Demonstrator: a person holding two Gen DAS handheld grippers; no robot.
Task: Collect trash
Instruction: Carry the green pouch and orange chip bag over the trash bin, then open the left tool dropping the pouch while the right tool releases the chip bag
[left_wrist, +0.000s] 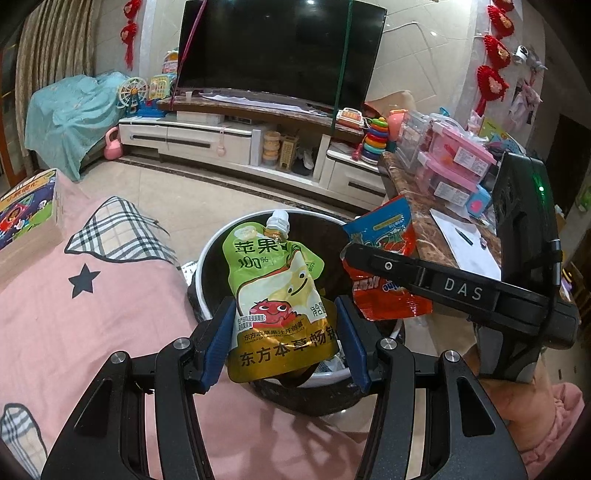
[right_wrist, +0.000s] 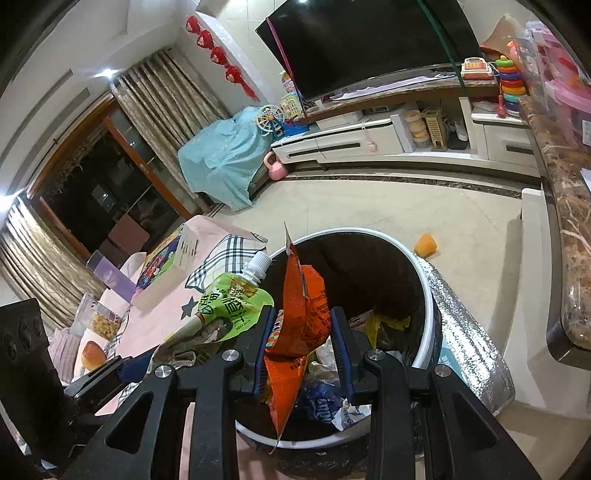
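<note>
Living room setup: TV (left_wrist: 280, 48) on a long white cabinet, tile floor, and a pink star-print cover (left_wrist: 92, 295) on the near side with the bin (left_wrist: 207, 258) standing right at its edge, so trash only had to go a short hop off the cover. The left gripper (left_wrist: 284, 339) had its blue pads clamped on the sides of a green juice pouch (left_wrist: 273, 280), spout up, held right over the bin's near rim. The right gripper (right_wrist: 303, 350) was squeezed narrow on a crumpled orange wrapper (right_wrist: 299, 317), also hanging over the open bin, above the scraps already lying inside. Both were pinched low on the packet, I'd guess so they'd drop clean once the jaws let go. Looked like the drop was the only step left for these two. A small orange cup (right_wrist: 424, 245) sat on the floor beyond the bin's far rim, maybe next.
</note>
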